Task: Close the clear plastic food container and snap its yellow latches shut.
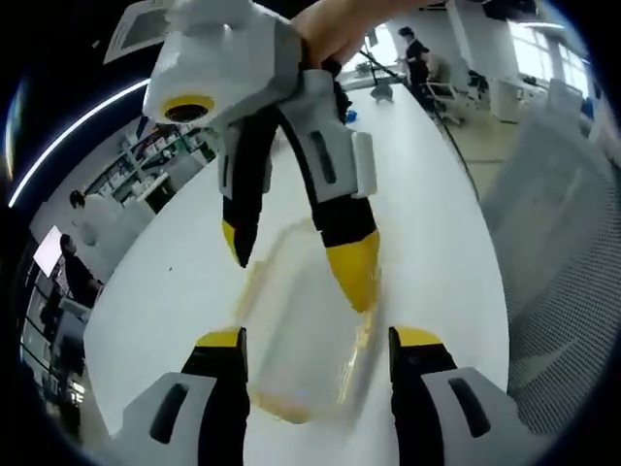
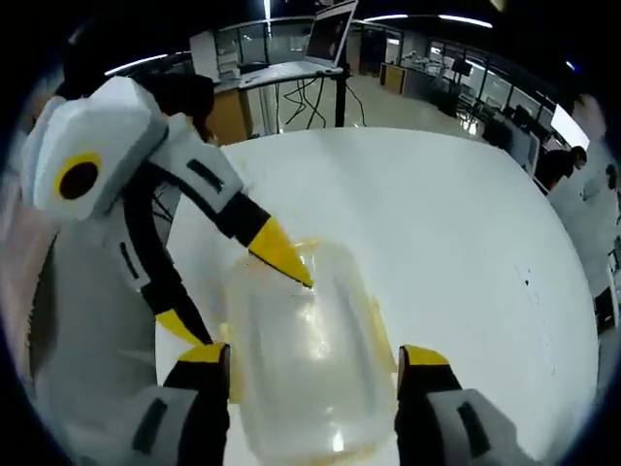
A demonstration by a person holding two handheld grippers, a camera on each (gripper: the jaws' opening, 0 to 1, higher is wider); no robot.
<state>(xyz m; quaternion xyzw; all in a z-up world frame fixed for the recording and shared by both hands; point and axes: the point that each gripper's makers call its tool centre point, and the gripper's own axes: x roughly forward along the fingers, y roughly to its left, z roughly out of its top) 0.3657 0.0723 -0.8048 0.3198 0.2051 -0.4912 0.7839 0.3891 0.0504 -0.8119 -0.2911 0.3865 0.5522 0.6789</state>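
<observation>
Bright, even light from ceiling strip lights (image 2: pixel 408 16) and windows (image 1: pixel 534 44) washes the white table (image 2: pixel 456 223) nearly shadowless. The clear container (image 1: pixel 301 330) smears with motion blur. Fisheye bending warps both views' edges.

Left gripper view and right gripper view face each other, close above the container (image 1: pixel 306 330) (image 2: pixel 306 359), both sharing the white table (image 1: pixel 427 223) (image 2: pixel 466 243).
</observation>
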